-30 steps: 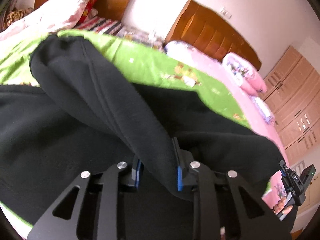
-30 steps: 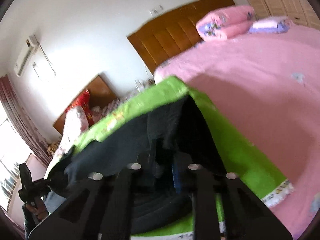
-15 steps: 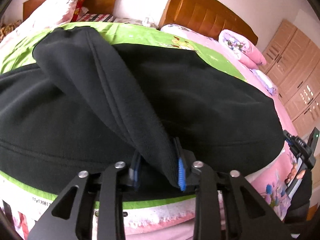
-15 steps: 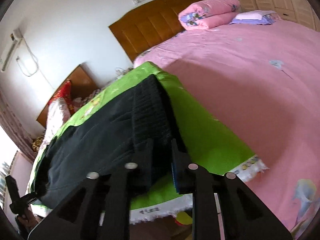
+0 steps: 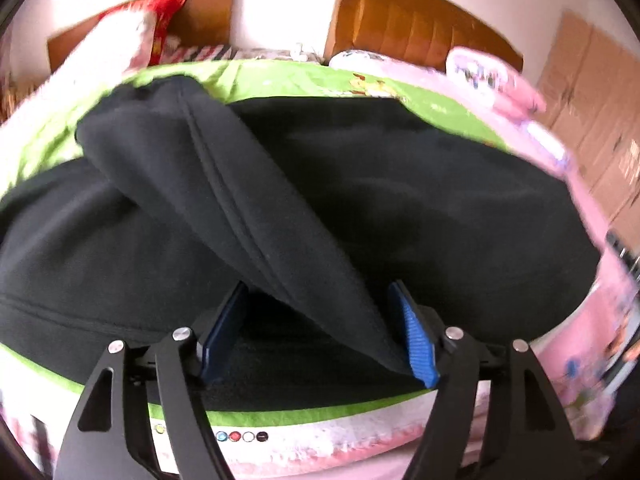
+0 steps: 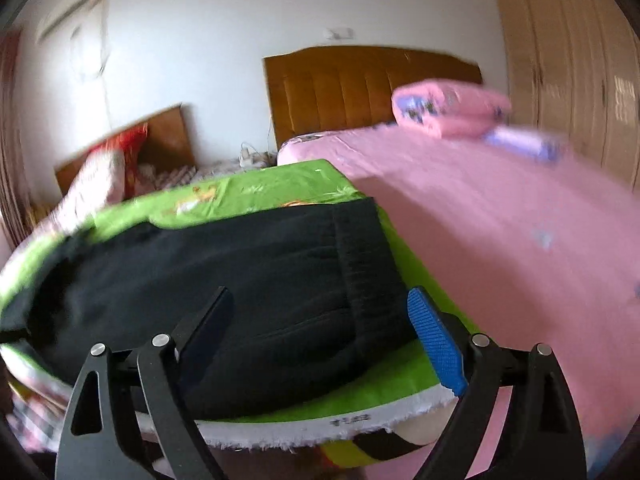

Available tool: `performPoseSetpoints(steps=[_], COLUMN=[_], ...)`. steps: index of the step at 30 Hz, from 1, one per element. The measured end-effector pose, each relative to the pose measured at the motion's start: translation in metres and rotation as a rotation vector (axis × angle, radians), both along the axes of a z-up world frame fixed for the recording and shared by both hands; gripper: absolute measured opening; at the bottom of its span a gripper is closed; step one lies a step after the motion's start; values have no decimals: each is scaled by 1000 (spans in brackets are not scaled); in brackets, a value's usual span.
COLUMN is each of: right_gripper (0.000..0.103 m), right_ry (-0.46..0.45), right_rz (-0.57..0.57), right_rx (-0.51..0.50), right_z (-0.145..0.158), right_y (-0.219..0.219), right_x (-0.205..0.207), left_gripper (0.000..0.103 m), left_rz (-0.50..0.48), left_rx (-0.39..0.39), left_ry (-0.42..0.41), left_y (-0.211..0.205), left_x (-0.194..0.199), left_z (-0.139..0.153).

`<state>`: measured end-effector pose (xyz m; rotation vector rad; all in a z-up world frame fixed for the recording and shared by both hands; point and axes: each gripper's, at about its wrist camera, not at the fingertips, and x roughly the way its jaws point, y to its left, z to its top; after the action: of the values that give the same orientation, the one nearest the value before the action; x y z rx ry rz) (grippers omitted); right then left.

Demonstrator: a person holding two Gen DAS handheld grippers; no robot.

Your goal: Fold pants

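On the green blanket [image 6: 280,188], near bed edge, black pants [image 6: 224,280] lie spread flat, waistband [image 6: 364,264] at right. One leg [image 5: 224,200] lies draped diagonally across the rest. Left tongs [image 5: 320,332] open, leg end loose between the pads. Right tongs [image 6: 328,336] open, straddling the waistband corner, not pinching. Looks like a release after a fold. Do it well: back both out low and straight, don't snag fabric, then square that skewed leg before the next fold.

pants [image 6: 248,280] flat on blanket [image 6: 260,196], blanket on bed [image 6: 500,220]; 2 headboards [image 6: 360,88] behind, wardrobe [image 6: 572,80] right.
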<state>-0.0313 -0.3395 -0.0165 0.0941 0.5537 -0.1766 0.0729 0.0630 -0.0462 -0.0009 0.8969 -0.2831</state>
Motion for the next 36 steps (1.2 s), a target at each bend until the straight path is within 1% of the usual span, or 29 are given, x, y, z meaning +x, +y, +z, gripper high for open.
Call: performPoseSetpoints(steps=[2,4,5,6,8,10,11,12,13,14,15,16,17,18,19,20,22,23,24,25,27,28,29,30,31,33,34,35,36], right_gripper=[86,85,85,85,84,84,84,84,84,84,84,84,84,84,84,84,84,84,84,84,84,84,85,85,85,84,83,79,75], right_ry=[47,133,119,127,157,177,163,134,107,68,47,33,26,24,25,27,23,28,57,72,103,119,140,191,242,352,382,389,388], right_rz=[60,100,90,91,110,101,95,97,109,133,156,187,218,261,299,350,455,492,541,563,641,675,708,762,796,828,841,866,895], right_rx=[-50,-105,-106,-63,-13,-53,-78,-88,-82,-67,-59,-54,-53,-47,-33,-13,1,-5,-20,-30,-26,10,80,220,322,463,482,487,484], right_z=[-13,-34,-37,-38,-36,-26,-21,-12,-5,6,12,16,19,22,23,23,26,27,24,23,23,24,25,24,19,4,-3,-7,-9], right_y=[23,41,42,36,26,23,27,31,34,41,50,58,69,84,95,109,144,158,180,191,220,228,234,238,242,259,267,276,284], right_x=[9,19,17,15,16,15,12,10,10,12,15,20,26,36,45,54,71,80,94,101,127,141,155,179,197,227,231,230,227], left_gripper=[72,72,72,72,80,86,91,92,93,93,92,92,92,92,92,92,92,92,92,92,92,92,95,96,97,97,97,97,97], left_rz=[-2,-2,-2,-2,0,3,18,25,44,86,175,228,243,265,302,332,429,459,477,472,444,421,397,369,349,316,298,274,252], left_rx=[34,27,24,26,34,36,27,4,-25,-20,2,-25,-82,-176,-219,-225,-199,-206,-233,-250,-225,-201,-189,-184,-182,-200,-208,-216,-202], left_ry=[-15,-6,0,1,-11,-43,-61,-69,-75,-83,-98,-101,-97,-93,-96,-98,-79,-67,-51,-48,-57,-65,-70,-64,-51,-5,20,49,78], left_y=[-5,-1,2,4,13,28,41,53,70,84,108,131,149,177,198,212,243,251,258,258,247,236,229,220,212,195,185,176,162], left_x=[-3,-3,-3,-5,-9,-14,-15,-16,-14,-12,-8,-7,-6,-5,-4,-1,9,12,14,17,27,35,45,60,74,112,125,142,165], left_z=[-1,-1,1,2,6,13,18,22,26,28,33,38,42,48,53,55,53,51,48,48,53,56,60,64,67,71,70,70,69])
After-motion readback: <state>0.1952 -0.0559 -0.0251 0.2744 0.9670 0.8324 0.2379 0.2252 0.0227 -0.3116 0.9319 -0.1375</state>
